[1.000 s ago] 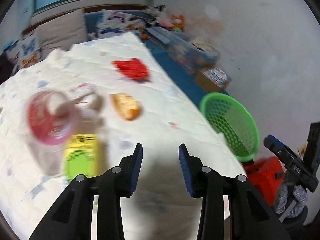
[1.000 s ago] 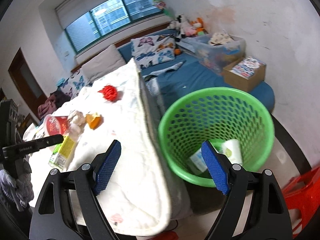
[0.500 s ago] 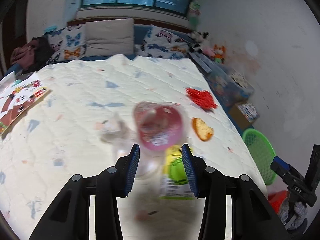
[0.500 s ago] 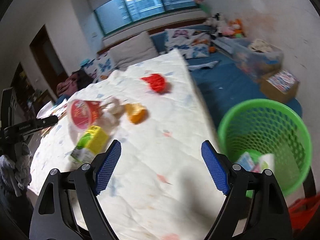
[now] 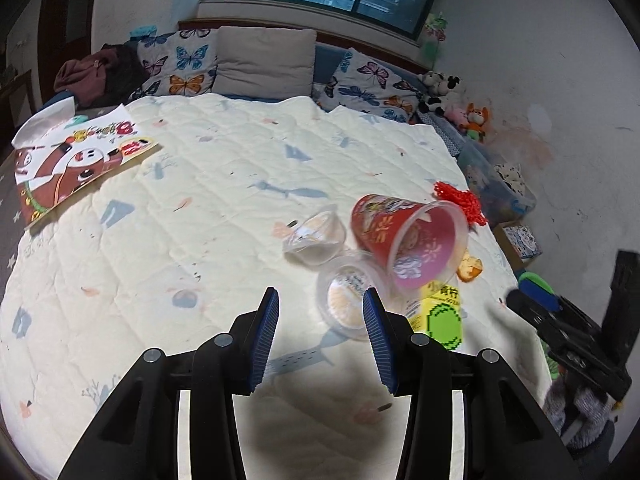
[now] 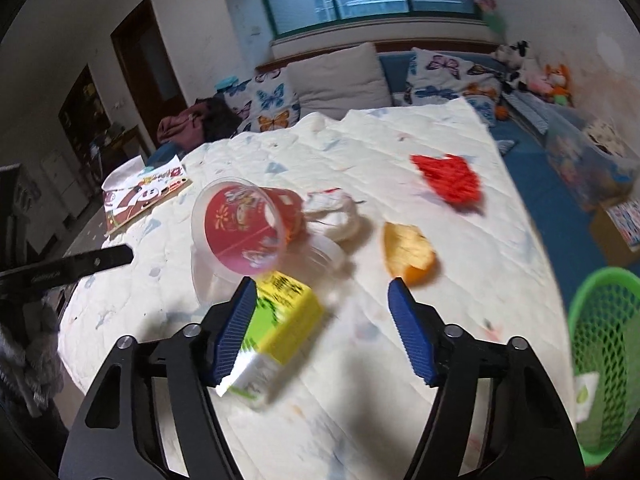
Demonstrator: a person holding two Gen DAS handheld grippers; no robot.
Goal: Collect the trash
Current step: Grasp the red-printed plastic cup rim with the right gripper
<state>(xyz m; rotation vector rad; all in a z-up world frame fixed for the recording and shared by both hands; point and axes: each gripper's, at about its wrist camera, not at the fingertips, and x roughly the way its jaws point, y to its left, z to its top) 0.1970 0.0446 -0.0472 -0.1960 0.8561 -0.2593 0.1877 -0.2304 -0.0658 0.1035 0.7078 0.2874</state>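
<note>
Trash lies on a cream quilt (image 5: 160, 240): a red plastic cup (image 5: 408, 236) on its side, clear tubs (image 5: 348, 300), a yellow-green carton (image 5: 442, 314), an orange wrapper (image 5: 469, 269) and red mesh (image 5: 460, 200). My left gripper (image 5: 320, 322) is open and empty, just short of the clear tub. My right gripper (image 6: 320, 312) is open and empty over the carton (image 6: 276, 328), with the red cup (image 6: 244, 228), orange wrapper (image 6: 408, 252) and red mesh (image 6: 450, 176) beyond. A green basket (image 6: 604, 344) stands at the right.
Pillows (image 5: 264, 60) line the bed's head. A picture book (image 5: 76, 160) lies at the left of the quilt. Boxes and soft toys (image 5: 472, 116) sit along the right wall. The right gripper (image 5: 568, 344) shows at the bed's right edge.
Both grippers have swung left, away from the green basket and toward the trash on the quilt. The right gripper has come close over the carton. Both stay open.
</note>
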